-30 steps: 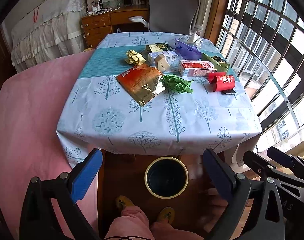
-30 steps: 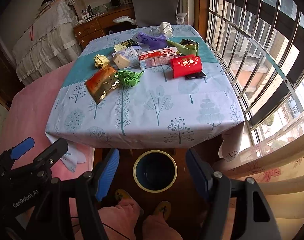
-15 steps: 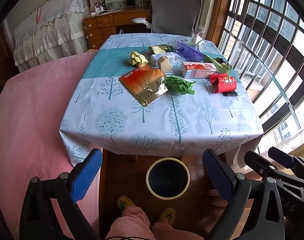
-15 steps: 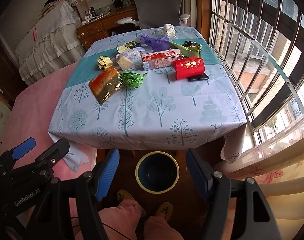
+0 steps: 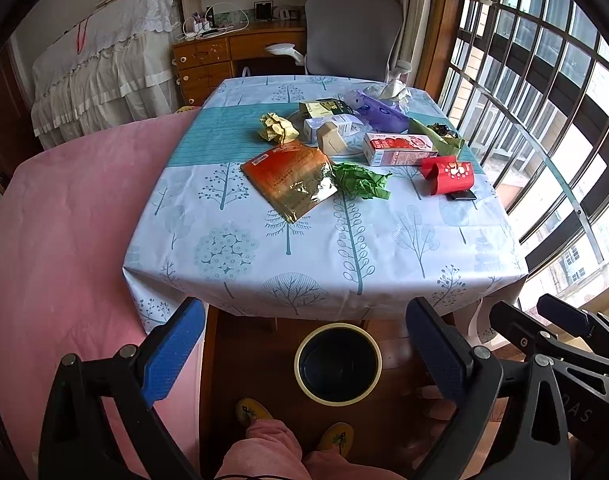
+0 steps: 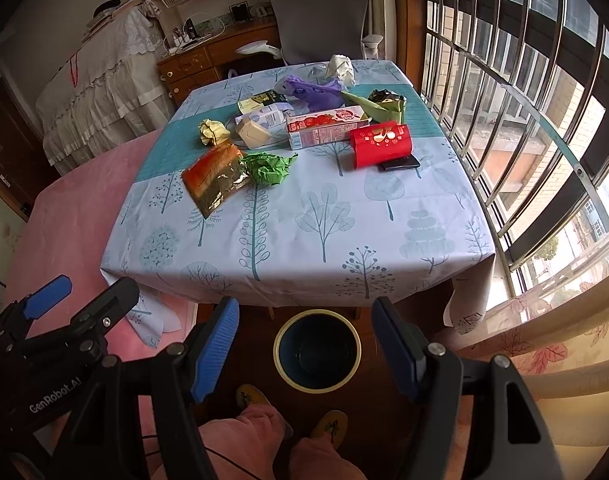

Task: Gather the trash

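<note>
left tool (image 5: 304,344): jaws wide apart, holding nothing | right tool (image 6: 305,338): jaws wide apart, holding nothing

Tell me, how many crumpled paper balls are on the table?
2: a yellow ball beside the beige box, and a green ball right of the foil bag. Others may be hidden.

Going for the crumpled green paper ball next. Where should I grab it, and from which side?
Pinch the crumpled green paper across its bunched middle, coming straight down from above. It is a loose mound, and the orange foil bag seems to touch its left edge, so a side approach would likely snag that. Both hand-held grippers are open.
</note>
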